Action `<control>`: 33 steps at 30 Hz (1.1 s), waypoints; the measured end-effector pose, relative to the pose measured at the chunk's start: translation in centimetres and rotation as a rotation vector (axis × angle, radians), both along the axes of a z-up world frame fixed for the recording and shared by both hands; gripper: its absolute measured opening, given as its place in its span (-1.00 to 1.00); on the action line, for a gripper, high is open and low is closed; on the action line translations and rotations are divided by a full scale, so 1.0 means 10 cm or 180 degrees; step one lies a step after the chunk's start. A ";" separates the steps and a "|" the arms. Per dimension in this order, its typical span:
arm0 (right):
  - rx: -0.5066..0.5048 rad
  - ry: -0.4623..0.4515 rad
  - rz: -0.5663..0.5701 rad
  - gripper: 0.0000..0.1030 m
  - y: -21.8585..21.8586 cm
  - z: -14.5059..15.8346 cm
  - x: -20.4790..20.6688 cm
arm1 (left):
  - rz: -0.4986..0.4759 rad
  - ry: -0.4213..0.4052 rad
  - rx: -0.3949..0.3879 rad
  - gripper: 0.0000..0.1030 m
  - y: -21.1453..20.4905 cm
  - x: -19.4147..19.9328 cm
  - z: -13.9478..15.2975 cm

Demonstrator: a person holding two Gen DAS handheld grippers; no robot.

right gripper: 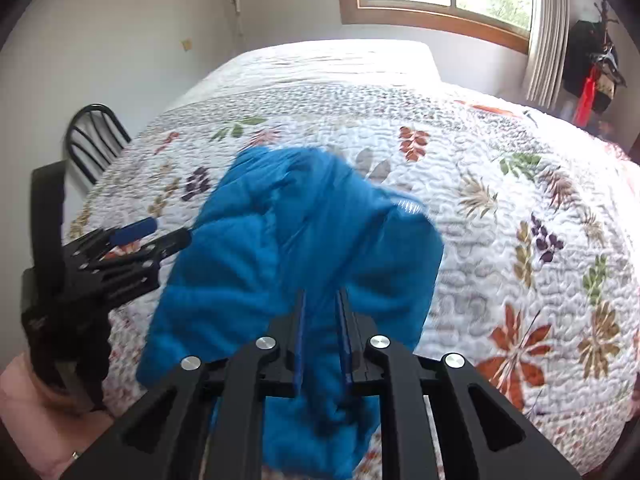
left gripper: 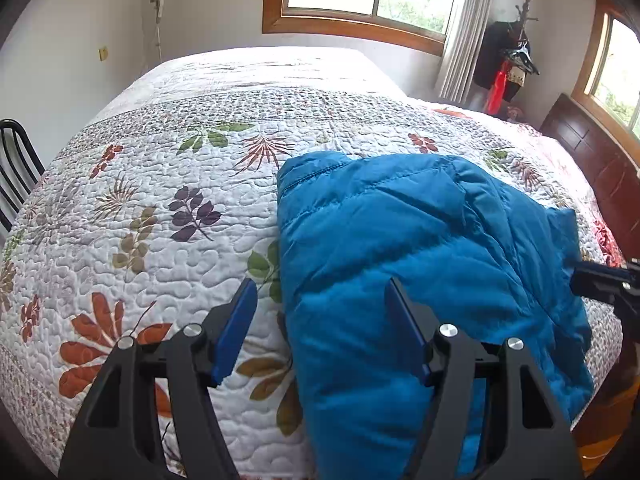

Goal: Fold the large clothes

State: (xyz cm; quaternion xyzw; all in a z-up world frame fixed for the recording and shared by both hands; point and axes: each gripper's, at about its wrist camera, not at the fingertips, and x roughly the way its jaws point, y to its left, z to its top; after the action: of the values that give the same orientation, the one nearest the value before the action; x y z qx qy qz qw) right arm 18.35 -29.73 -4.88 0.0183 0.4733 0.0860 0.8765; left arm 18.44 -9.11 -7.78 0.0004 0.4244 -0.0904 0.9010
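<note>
A blue puffer jacket (left gripper: 420, 280) lies partly folded on the bed's floral quilt (left gripper: 160, 200). My left gripper (left gripper: 320, 292) is open and holds nothing; its jaws straddle the jacket's left edge, just above it. My right gripper (right gripper: 322, 300) is shut on a fold of the blue jacket (right gripper: 296, 240) and holds that part raised above the quilt (right gripper: 500, 220). The left gripper (right gripper: 160, 232) shows in the right wrist view at the jacket's left side. The right gripper's tip shows at the far right of the left wrist view (left gripper: 600, 280).
A black metal chair (left gripper: 16, 168) stands by the bed's left side. A dark wooden headboard (left gripper: 600, 168) runs along the right. A coat rack with dark clothes (left gripper: 508, 60) stands by the window curtain. The bare quilt stretches to the left and far side.
</note>
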 end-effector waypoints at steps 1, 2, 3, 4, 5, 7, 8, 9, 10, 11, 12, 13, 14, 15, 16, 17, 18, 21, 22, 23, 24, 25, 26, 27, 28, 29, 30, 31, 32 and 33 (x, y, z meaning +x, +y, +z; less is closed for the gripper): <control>-0.0005 0.0033 -0.0057 -0.72 -0.04 -0.04 0.09 | -0.0002 0.0023 -0.0004 0.27 0.00 0.03 -0.01; 0.0025 0.0070 -0.0090 -0.72 -0.09 -0.10 0.17 | -0.0016 0.0041 -0.0003 0.27 -0.03 0.05 -0.02; 0.0068 0.0103 -0.0108 -0.74 -0.14 -0.15 0.22 | -0.0029 0.0048 0.0012 0.27 -0.04 0.08 -0.06; 0.0119 0.0140 -0.0131 -0.78 -0.19 -0.20 0.27 | -0.0042 0.0048 0.0023 0.27 -0.03 0.11 -0.09; 0.0158 0.0179 -0.0151 -0.79 -0.24 -0.25 0.30 | -0.0062 0.0047 0.0029 0.27 -0.04 0.13 -0.10; 0.0215 0.0260 -0.0178 -0.82 -0.31 -0.37 0.33 | -0.0107 0.0065 0.0041 0.30 -0.04 0.16 -0.13; 0.0227 0.0290 -0.0183 -0.84 -0.33 -0.42 0.35 | -0.0123 0.0076 0.0046 0.31 -0.05 0.17 -0.14; 0.0237 0.0311 -0.0184 -0.85 -0.34 -0.46 0.35 | -0.0142 0.0085 0.0058 0.31 -0.06 0.18 -0.16; 0.0252 0.0328 -0.0185 -0.85 -0.35 -0.51 0.35 | -0.0160 0.0095 0.0072 0.31 -0.06 0.20 -0.19; 0.0267 0.0343 -0.0195 -0.86 -0.35 -0.55 0.35 | -0.0174 0.0107 0.0085 0.31 -0.07 0.21 -0.20; 0.0274 0.0352 -0.0203 -0.86 -0.34 -0.58 0.35 | -0.0186 0.0116 0.0094 0.31 -0.08 0.22 -0.23; 0.0288 0.0351 -0.0208 -0.87 -0.35 -0.61 0.34 | -0.0194 0.0127 0.0099 0.31 -0.09 0.23 -0.25; 0.0309 0.0352 -0.0215 -0.87 -0.35 -0.65 0.33 | -0.0199 0.0141 0.0100 0.31 -0.09 0.24 -0.27; 0.0328 0.0354 -0.0221 -0.87 -0.36 -0.68 0.33 | -0.0202 0.0152 0.0097 0.31 -0.09 0.24 -0.29; 0.0336 0.0351 -0.0224 -0.87 -0.36 -0.72 0.32 | -0.0208 0.0163 0.0094 0.31 -0.09 0.25 -0.31; 0.0340 0.0345 -0.0228 -0.88 -0.36 -0.75 0.31 | -0.0215 0.0176 0.0092 0.31 -0.10 0.26 -0.33; 0.0346 0.0336 -0.0231 -0.88 -0.36 -0.76 0.30 | -0.0220 0.0185 0.0092 0.31 -0.10 0.27 -0.34; 0.0390 0.0302 -0.0241 -0.88 -0.37 -0.82 0.29 | -0.0231 0.0221 0.0082 0.32 -0.10 0.28 -0.40; 0.0411 0.0301 -0.0245 -0.89 -0.37 -0.83 0.29 | -0.0231 0.0231 0.0074 0.32 -0.10 0.28 -0.41; 0.0425 0.0303 -0.0250 -0.89 -0.37 -0.84 0.29 | -0.0232 0.0237 0.0069 0.32 -0.10 0.29 -0.43; 0.0432 0.0302 -0.0256 -0.89 -0.37 -0.83 0.29 | -0.0233 0.0246 0.0068 0.32 -0.09 0.29 -0.44; 0.0425 0.0306 -0.0257 -0.89 -0.37 -0.82 0.29 | -0.0230 0.0254 0.0066 0.32 -0.09 0.30 -0.44; 0.0414 0.0322 -0.0263 -0.89 -0.36 -0.80 0.30 | -0.0222 0.0257 0.0067 0.32 -0.08 0.30 -0.43; 0.0398 0.0335 -0.0279 -0.89 -0.36 -0.77 0.30 | -0.0213 0.0248 0.0094 0.32 -0.09 0.29 -0.41; 0.0359 0.0328 -0.0291 -0.89 -0.34 -0.71 0.29 | -0.0205 0.0236 0.0134 0.32 -0.09 0.28 -0.38; 0.0312 0.0318 -0.0298 -0.88 -0.32 -0.67 0.28 | -0.0191 0.0225 0.0157 0.32 -0.09 0.27 -0.35; 0.0253 0.0302 -0.0310 -0.86 -0.29 -0.60 0.26 | -0.0170 0.0212 0.0156 0.31 -0.07 0.26 -0.30; 0.0206 0.0265 -0.0306 -0.79 -0.25 -0.53 0.24 | -0.0151 0.0218 0.0121 0.29 -0.04 0.26 -0.26; 0.0159 0.0215 -0.0286 -0.76 -0.22 -0.46 0.22 | -0.0123 0.0227 0.0083 0.29 -0.01 0.26 -0.22; 0.0120 0.0160 -0.0263 -0.76 -0.17 -0.38 0.20 | -0.0101 0.0222 0.0041 0.29 0.01 0.25 -0.18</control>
State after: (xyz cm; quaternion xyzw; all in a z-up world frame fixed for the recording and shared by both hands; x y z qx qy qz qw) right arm 20.31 -31.48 -8.72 0.0566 0.4923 0.0581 0.8667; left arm 20.99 -8.98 -9.60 0.0097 0.4560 -0.1020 0.8841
